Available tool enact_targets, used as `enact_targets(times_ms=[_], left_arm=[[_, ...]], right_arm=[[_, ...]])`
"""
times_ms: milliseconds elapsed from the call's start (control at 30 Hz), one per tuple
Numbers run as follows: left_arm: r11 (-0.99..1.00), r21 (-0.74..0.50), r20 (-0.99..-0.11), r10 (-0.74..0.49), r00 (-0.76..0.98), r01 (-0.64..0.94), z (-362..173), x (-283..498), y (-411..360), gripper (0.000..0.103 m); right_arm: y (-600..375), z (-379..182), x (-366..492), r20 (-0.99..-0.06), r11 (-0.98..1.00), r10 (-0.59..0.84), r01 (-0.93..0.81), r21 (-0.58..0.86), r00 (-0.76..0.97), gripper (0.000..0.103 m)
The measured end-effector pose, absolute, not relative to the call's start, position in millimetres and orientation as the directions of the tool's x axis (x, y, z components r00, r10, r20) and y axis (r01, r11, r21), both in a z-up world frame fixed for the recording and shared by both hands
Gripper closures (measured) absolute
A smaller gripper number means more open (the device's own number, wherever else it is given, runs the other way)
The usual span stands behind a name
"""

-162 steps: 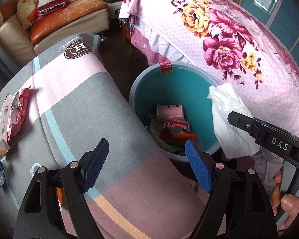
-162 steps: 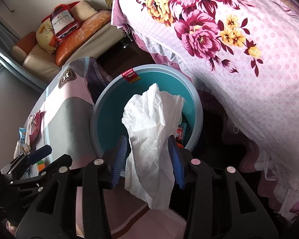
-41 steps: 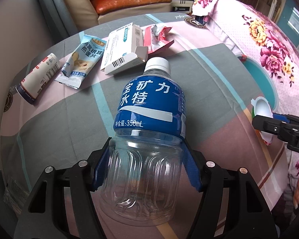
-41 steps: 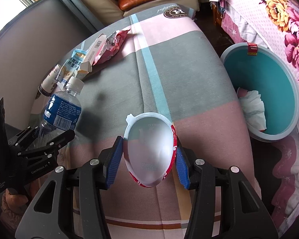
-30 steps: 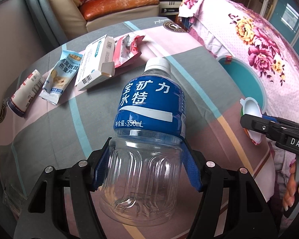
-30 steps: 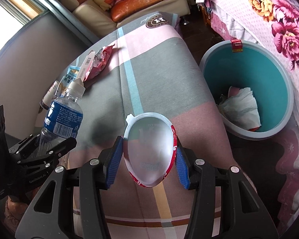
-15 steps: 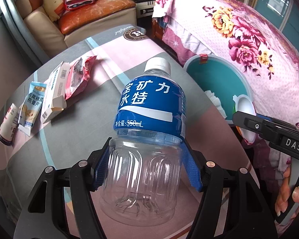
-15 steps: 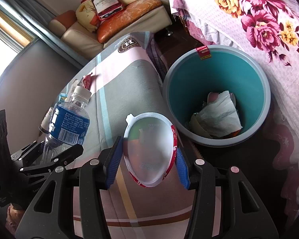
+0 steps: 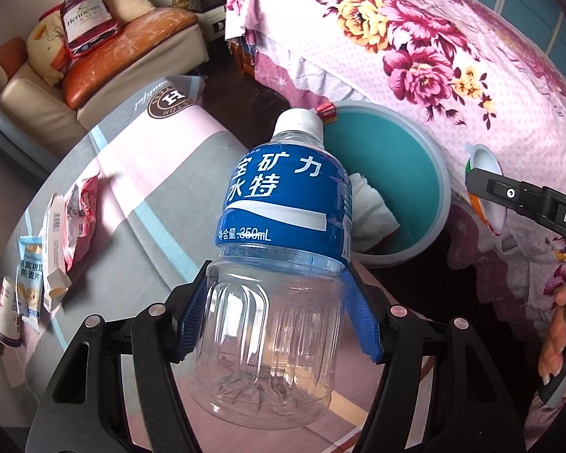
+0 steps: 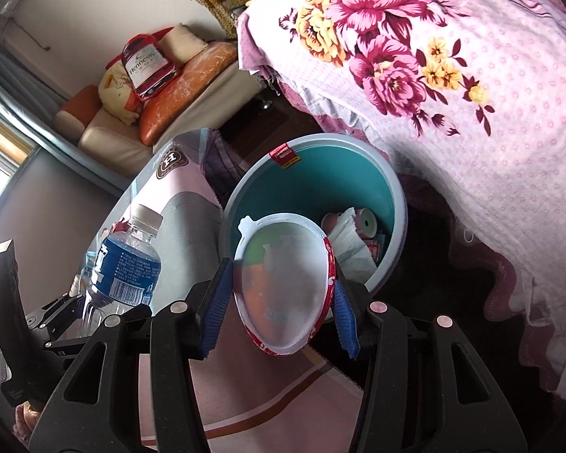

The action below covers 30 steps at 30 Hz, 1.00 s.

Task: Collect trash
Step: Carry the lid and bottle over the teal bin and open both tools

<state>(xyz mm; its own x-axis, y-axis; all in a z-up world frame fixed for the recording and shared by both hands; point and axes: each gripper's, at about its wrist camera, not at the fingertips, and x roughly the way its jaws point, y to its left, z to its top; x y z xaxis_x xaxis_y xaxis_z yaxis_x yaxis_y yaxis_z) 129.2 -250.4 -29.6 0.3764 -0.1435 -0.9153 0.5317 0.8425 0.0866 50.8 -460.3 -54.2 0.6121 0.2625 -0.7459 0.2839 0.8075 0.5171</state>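
My left gripper (image 9: 279,317) is shut on an empty clear plastic bottle (image 9: 279,249) with a blue label and white cap, held above the table's near edge. That bottle (image 10: 122,260) also shows at the left of the right wrist view. My right gripper (image 10: 279,313) is shut on a squashed white cup (image 10: 285,283) with a red rim, just in front of the teal bin (image 10: 392,196). The bin (image 9: 439,192) stands on the floor between table and bed, with white tissue (image 9: 369,207) and other trash inside. The cup (image 9: 485,188) appears at the right of the left wrist view.
The round table (image 9: 139,196) has a striped cloth; on its left lie a red wrapper (image 9: 81,207), a white box (image 9: 53,241), a blue packet (image 9: 28,275) and a small bottle (image 9: 7,313). A flowered bed (image 9: 434,60) is right of the bin, a sofa (image 9: 102,71) behind.
Both grippers have swung from over the table toward the teal bin, each still holding its item. The bin now sits close in front, and the table litter has slid to the left.
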Motion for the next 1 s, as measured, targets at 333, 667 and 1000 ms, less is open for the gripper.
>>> enact_targets(times_ms=[333, 667, 1000], left_arm=[[0.821, 0.037, -0.932, -0.177, 0.316, 0.570, -49, 141, -292, 0.036], [0.823, -0.010, -0.939, -0.203, 0.278, 0.568, -62, 154, -306, 0.036], [0.848, -0.005, -0.917, -0.216, 0.337, 0.530, -50, 157, -291, 0.013]], right_arm=[[-476, -55, 60, -0.765, 0.819, 0.222, 0.311, 0.483, 0.605, 0.056], [-481, -59, 65, -0.787, 0.826, 0.195, 0.335, 0.454, 0.585, 0.056], [-471, -59, 71, -0.801, 0.842, 0.188, 0.327, 0.430, 0.568, 0.056]])
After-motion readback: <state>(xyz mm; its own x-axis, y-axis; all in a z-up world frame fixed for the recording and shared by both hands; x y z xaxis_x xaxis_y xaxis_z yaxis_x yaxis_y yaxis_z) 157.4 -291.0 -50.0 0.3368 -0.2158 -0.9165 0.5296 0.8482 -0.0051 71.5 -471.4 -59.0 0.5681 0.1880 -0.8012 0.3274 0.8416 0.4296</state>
